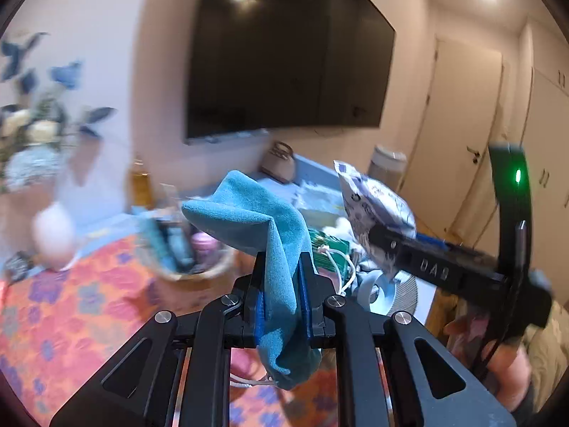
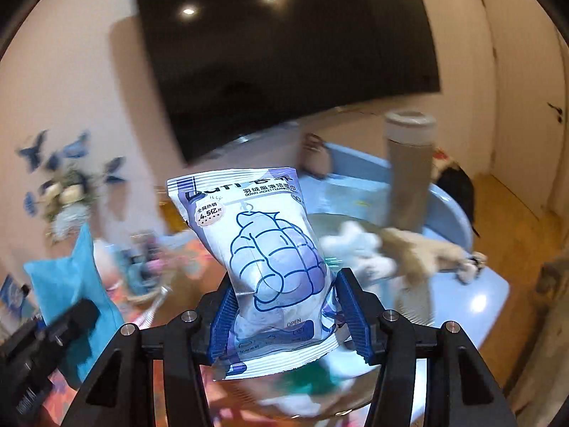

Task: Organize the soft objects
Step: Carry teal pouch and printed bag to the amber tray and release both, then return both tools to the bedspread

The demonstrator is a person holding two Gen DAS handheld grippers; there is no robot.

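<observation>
My left gripper [image 1: 282,295] is shut on a teal cloth pouch [image 1: 256,220] with a white drawstring, held up above the table. The pouch also shows in the right wrist view [image 2: 67,277]. My right gripper [image 2: 286,315] is shut on a white and purple wet-wipe pack [image 2: 266,249] with a blue jacket drawing, held upright. In the left wrist view the right gripper [image 1: 380,238] holds the pack [image 1: 373,206] to the right of the pouch. A cream plush toy [image 2: 359,249] and a tan plush [image 2: 426,252] lie on the table behind the pack.
An orange floral tablecloth [image 1: 71,313] covers the near table. A woven basket [image 1: 188,249] of small items stands behind the pouch. A blue table edge [image 2: 458,213], a tall grey bottle [image 2: 409,170], a wall TV [image 1: 284,57] and a flower vase [image 1: 32,142] are behind.
</observation>
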